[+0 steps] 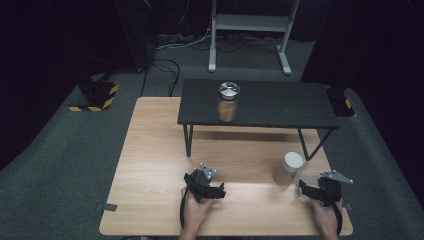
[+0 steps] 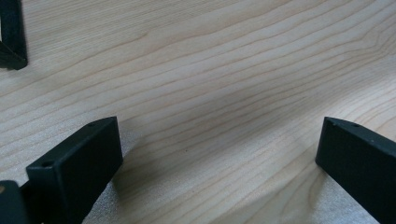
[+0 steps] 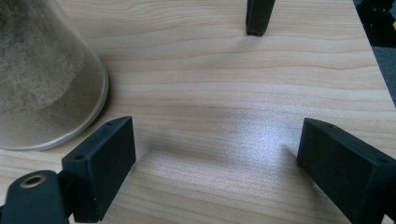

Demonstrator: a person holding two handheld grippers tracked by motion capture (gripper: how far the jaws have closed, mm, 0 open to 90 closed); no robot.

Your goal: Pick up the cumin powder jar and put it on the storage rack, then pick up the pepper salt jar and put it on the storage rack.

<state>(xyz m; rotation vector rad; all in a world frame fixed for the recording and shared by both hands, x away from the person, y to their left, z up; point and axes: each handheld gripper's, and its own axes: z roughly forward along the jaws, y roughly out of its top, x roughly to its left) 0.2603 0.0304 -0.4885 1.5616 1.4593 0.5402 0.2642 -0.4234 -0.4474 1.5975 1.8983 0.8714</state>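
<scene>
Jar with the white lid stands upright on the wooden bench, near its right front corner, just in front of the right leg of the black shelf. It is the thing nearest the right claw, which rests low on the bench a little to the jar's right and toward the person. In the right gripper view the jar rises at the left edge, just beside the left jaw and apart from it; both jaws stand wide with only bare wood between them. The left claw rests on the bench toward the middle front, well apart from the jar, and in the left gripper view its jaws also stand wide over bare wood.

The step in hand looks like the start of a reach: both claws are parked and nothing is gripped. To take the jar, the right claw would probably need to swing toward it so that the body comes between the jaws, then close around the side below the lid. Being tall and narrow, the jar could tip if a jaw nudges it off centre.

Through its clear wall the jar shows a fine tan, sand-like filling that reaches most of the way up. A second jar, with a shiny metal lid, stands upright on the shelf toward its left part; it holds a darker golden-brown filling, whose kind cannot be told from here.
</scene>
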